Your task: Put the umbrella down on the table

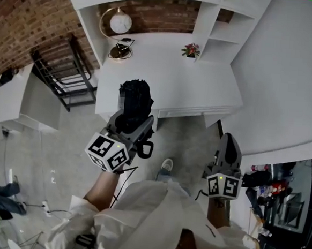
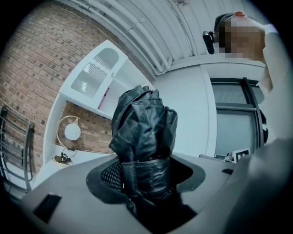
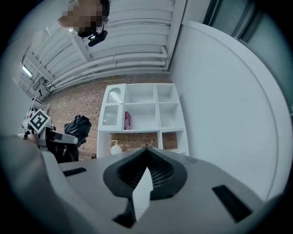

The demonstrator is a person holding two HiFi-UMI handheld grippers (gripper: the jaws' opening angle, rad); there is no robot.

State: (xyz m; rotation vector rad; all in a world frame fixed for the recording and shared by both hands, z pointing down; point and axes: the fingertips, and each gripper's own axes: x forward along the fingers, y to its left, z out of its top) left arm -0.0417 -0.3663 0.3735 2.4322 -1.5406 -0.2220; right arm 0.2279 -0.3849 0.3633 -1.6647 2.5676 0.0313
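A folded black umbrella [image 1: 135,99] stands upright between the jaws of my left gripper [image 1: 133,118], which is shut on it just in front of the white table [image 1: 170,79]. In the left gripper view the umbrella [image 2: 143,130] fills the middle, its strap band clamped between the jaws of the left gripper [image 2: 145,179]. My right gripper [image 1: 228,139] hangs lower right, shut and holding nothing. The right gripper view shows its jaws [image 3: 145,172] closed together, with the umbrella [image 3: 77,127] far to the left.
On the table's back stand a round white clock [image 1: 120,23], a coiled black cable [image 1: 120,52] and a small potted plant [image 1: 191,50]. White shelves [image 1: 217,24] rise behind. A black metal rack [image 1: 65,82] stands left, and a curved white wall [image 1: 288,78] is at right.
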